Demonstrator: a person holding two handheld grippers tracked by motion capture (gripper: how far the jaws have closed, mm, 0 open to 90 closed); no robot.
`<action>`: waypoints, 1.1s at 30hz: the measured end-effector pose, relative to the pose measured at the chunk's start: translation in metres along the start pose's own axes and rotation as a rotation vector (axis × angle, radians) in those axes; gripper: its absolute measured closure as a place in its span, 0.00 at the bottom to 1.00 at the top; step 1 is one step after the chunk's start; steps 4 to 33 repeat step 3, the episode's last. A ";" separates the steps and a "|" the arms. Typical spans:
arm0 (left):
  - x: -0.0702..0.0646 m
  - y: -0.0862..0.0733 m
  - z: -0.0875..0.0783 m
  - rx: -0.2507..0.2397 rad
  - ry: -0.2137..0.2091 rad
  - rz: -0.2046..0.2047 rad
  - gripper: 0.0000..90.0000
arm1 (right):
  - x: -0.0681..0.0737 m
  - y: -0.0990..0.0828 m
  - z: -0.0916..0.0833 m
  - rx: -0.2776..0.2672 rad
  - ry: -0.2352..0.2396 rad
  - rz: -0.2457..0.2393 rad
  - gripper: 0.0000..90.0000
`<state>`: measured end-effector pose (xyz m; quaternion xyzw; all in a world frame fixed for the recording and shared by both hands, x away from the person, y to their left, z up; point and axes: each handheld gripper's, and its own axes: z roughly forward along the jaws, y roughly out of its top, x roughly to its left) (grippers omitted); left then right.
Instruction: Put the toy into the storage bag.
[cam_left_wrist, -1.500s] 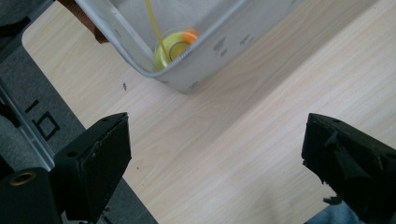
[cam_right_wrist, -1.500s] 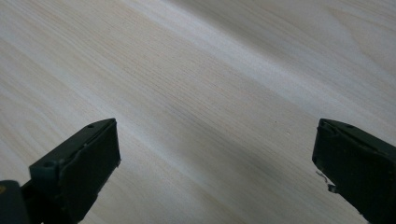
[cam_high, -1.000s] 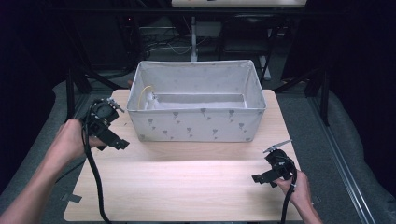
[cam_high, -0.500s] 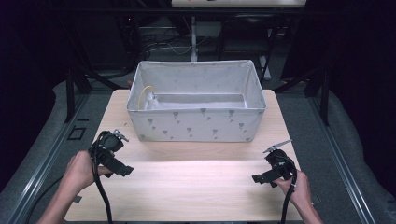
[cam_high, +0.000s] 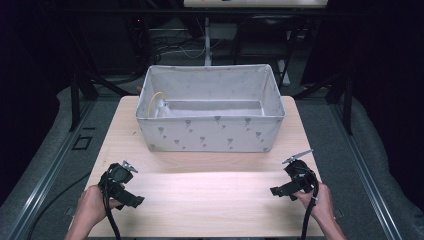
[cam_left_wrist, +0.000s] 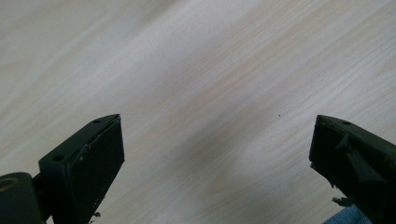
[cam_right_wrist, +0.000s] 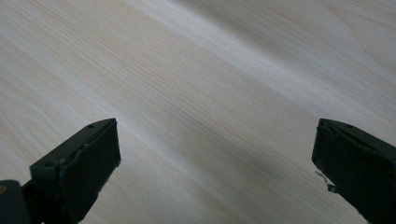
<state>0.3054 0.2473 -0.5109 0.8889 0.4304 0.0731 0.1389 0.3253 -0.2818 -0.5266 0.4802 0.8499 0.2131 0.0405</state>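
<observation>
The grey fabric bin (cam_high: 210, 132) stands at the far middle of the pale wooden bench (cam_high: 210, 200), a loop of yellowish tubing (cam_high: 156, 102) in its left end, while the left hand-held gripper (cam_high: 134, 200) and right hand-held gripper (cam_high: 278, 190) rest released near the front corners, dark floor (cam_high: 45, 150) around.

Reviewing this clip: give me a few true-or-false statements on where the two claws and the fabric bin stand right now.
1. Both claws are open. True: the left claw and right claw have their jaws wide apart.
2. The right claw grips the fabric bin. False: it holds nothing and sits near the table front edge.
3. The bin stands at the table's far side. True.
4. The left claw reaches into the bin. False: it is over bare wood.
</observation>
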 end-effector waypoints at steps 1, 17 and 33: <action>0.001 -0.001 0.003 0.007 -0.002 0.002 0.04 | 0.000 0.000 0.000 -0.003 0.000 0.000 0.01; 0.002 -0.003 0.008 0.020 -0.019 -0.006 0.04 | -0.001 0.000 0.000 -0.007 0.003 0.004 0.01; 0.002 -0.003 0.008 0.020 -0.019 -0.006 0.04 | -0.001 0.000 0.000 -0.007 0.003 0.004 0.01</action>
